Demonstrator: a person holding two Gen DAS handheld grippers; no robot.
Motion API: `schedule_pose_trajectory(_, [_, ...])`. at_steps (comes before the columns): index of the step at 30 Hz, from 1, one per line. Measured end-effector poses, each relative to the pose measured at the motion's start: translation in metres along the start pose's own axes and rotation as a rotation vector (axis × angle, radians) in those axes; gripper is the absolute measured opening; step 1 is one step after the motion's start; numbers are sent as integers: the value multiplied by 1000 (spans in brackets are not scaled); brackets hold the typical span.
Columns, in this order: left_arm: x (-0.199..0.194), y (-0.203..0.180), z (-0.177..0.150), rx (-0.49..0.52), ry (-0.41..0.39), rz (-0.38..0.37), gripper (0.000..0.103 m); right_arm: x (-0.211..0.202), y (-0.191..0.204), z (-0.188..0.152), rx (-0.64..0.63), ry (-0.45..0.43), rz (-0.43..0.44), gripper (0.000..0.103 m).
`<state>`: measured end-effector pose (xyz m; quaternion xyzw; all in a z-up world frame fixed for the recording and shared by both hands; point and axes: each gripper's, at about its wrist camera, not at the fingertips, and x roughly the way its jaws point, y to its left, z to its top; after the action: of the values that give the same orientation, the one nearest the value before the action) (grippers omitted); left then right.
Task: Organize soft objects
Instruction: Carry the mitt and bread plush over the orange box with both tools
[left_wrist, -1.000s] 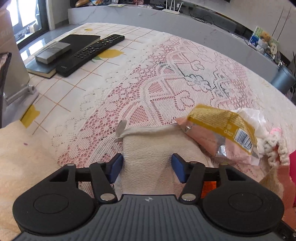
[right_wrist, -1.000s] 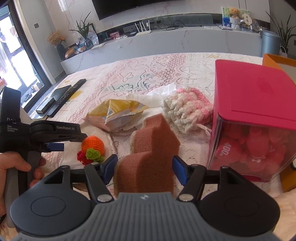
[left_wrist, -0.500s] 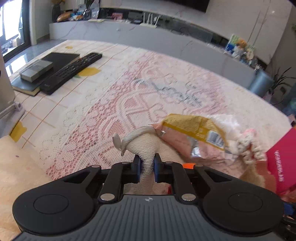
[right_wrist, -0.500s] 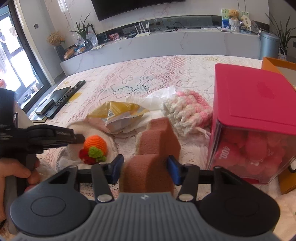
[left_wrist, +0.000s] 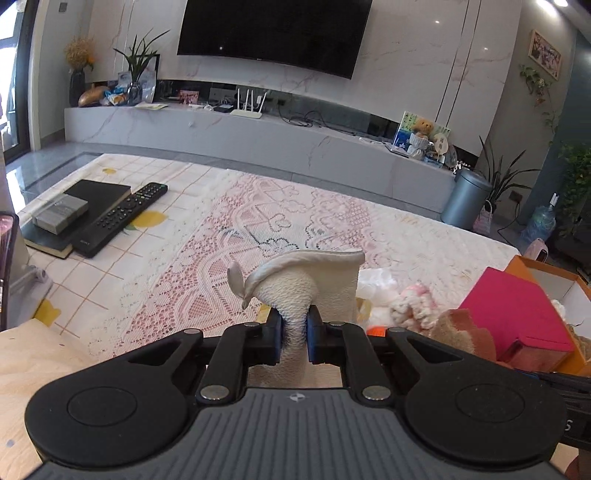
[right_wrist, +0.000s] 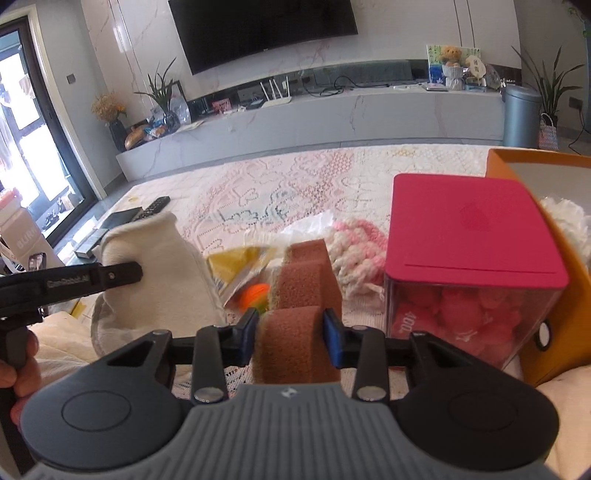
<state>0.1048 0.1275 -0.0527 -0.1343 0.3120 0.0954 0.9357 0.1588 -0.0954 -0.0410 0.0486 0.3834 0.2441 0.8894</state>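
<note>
Left of the pink-lidded box (right_wrist: 476, 225), the left gripper (left_wrist: 294, 332) has its fingers pinched narrow on a cream cloth pouch (left_wrist: 314, 280), held clear above the lace tablecloth (left_wrist: 229, 236). Nearer the box, the right gripper (right_wrist: 291, 334) clamps a brown sponge (right_wrist: 295, 332). A pink-and-white crochet piece (right_wrist: 354, 254) lies against the box's left side.
</note>
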Motion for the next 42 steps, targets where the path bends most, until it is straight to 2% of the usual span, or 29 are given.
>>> schedule_pose_trajectory(11, [-41, -29, 5, 14, -56, -53, 14, -56, -18, -4, 60, -104, 32, 37])
schedule_pose_trajectory(20, [-61, -88, 8, 102, -118, -142, 14, -111, -44, -9, 120, -202, 50, 35])
schedule_pose_trajectory(27, [-72, -136, 3, 198, -143, -225, 14, -153, -65, -8, 113, -276, -1, 34])
schedule_pose_trajectory(34, [-72, -193, 9, 294, -157, -326, 14, -190, -96, 3, 95, -350, -104, 34])
schedule_pose_trajectory(42, [-60, -250, 24, 385, -171, -419, 14, -212, -138, 29, 33, -371, -223, 34])
